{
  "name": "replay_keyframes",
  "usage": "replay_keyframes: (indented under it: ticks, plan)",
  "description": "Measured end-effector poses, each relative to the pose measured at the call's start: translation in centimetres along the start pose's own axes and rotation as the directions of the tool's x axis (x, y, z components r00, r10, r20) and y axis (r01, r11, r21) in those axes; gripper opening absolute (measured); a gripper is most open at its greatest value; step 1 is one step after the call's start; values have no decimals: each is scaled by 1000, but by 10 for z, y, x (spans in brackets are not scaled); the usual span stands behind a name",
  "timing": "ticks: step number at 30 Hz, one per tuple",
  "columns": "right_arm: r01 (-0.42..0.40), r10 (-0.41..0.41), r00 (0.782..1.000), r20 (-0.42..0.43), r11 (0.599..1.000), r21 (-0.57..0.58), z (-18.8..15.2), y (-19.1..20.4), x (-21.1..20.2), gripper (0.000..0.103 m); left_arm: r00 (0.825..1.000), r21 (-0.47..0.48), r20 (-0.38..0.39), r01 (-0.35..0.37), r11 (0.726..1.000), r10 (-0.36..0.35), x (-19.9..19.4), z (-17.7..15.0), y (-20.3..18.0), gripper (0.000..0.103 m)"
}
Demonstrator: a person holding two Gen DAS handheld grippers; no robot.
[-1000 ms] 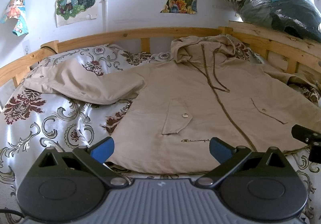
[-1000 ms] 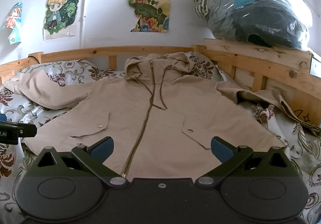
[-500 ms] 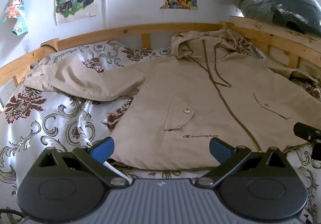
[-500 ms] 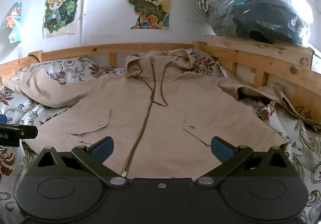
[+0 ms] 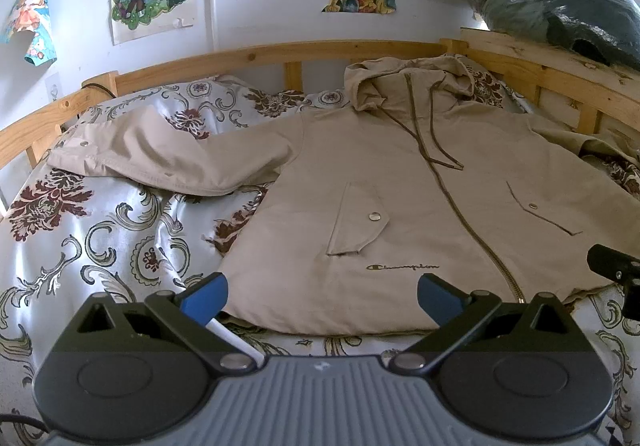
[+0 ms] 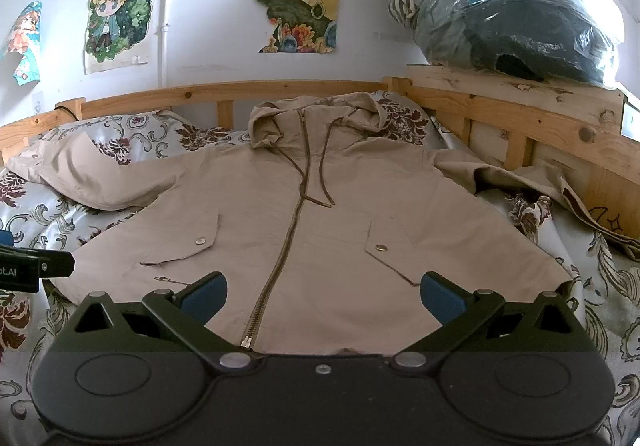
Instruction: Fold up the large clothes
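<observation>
Left wrist view: the left tongs, wide open and empty, have backed slightly off the jacket spread flat on the bed; right tongs likewise gape empty at its hem, folding unstarted

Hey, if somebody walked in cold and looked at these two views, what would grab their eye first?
First, the beige hooded jacket, spread front-up and zipped across the floral bedspread, hood toward the wooden bed rail. Next, the two open grippers, left gripper and right gripper, hovering near its hem and holding nothing. Then the cartoon posters on the wall and a plastic bag of clothes on the ledge at right.
</observation>
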State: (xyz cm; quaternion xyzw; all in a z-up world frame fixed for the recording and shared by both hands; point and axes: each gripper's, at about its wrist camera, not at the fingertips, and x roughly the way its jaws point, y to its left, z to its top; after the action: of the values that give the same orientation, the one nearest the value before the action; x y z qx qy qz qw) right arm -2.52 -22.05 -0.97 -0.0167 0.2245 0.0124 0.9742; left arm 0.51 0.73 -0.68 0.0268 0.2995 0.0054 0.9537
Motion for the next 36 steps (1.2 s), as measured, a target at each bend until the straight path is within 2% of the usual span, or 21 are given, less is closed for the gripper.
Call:
replay_keyframes:
  ticks: [5, 7, 8, 10, 13, 17, 21, 23, 25, 27, 31, 33, 35, 36]
  plan:
    - [1, -1, 1000, 5, 1000, -2, 0, 0, 0, 102, 1000, -1, -25, -11, 1000, 11, 3, 0, -1, 102]
    - [9, -9, 1000, 0, 1000, -10, 0, -1, 2, 102, 996, 33, -79, -49, 998, 52, 11, -1, -3, 102]
    - [14, -14, 1000, -19, 1000, -12, 0, -1, 5, 102, 988, 60, -129, -75, 995, 82, 17, -3, -5, 102]
    - [12, -13, 994, -111, 1000, -14, -3, -1, 16, 102, 970, 89, -219, -92, 992, 109, 29, -5, -7, 102]
    - [5, -4, 984, -177, 1000, 2, -9, -6, 23, 102, 960, 57, -273, -58, 997, 71, 34, -7, -5, 102]
    - [43, -45, 990, -132, 999, -24, -11, -17, 19, 102, 954, 45, -295, -34, 998, 45, 37, -5, -5, 102]
    - [121, -127, 990, -64, 989, -79, -4, -41, 20, 102, 945, 83, -325, 5, 997, 23, 43, 7, -11, 102]
    - [188, -192, 981, -34, 978, -95, 6, -60, 23, 102, 959, 105, -282, 20, 994, 11, 43, 19, -14, 102]
    - [272, -273, 962, 7, 957, -96, 17, -82, 25, 102, 983, 113, -185, 18, 993, 3, 40, 30, -17, 102]
    - [335, -332, 942, 44, 936, -106, 27, -101, 29, 102, 994, 136, -107, 32, 990, -18, 44, 41, -23, 102]
    - [444, -434, 896, 99, 886, -132, 44, -138, 47, 102, 996, 190, -68, 66, 980, -54, 78, 59, -43, 102]
    - [444, -432, 896, 104, 882, -161, 47, -151, 58, 102, 998, 147, -33, 53, 988, -49, 91, 60, -47, 102]
    - [435, -432, 900, 57, 882, -179, 50, -164, 75, 92, 998, 87, -6, 68, 994, -67, 101, 53, -45, 102]
    - [441, -442, 896, 41, 879, -181, 51, -171, 81, 90, 997, 69, 5, 77, 995, -77, 102, 47, -42, 102]
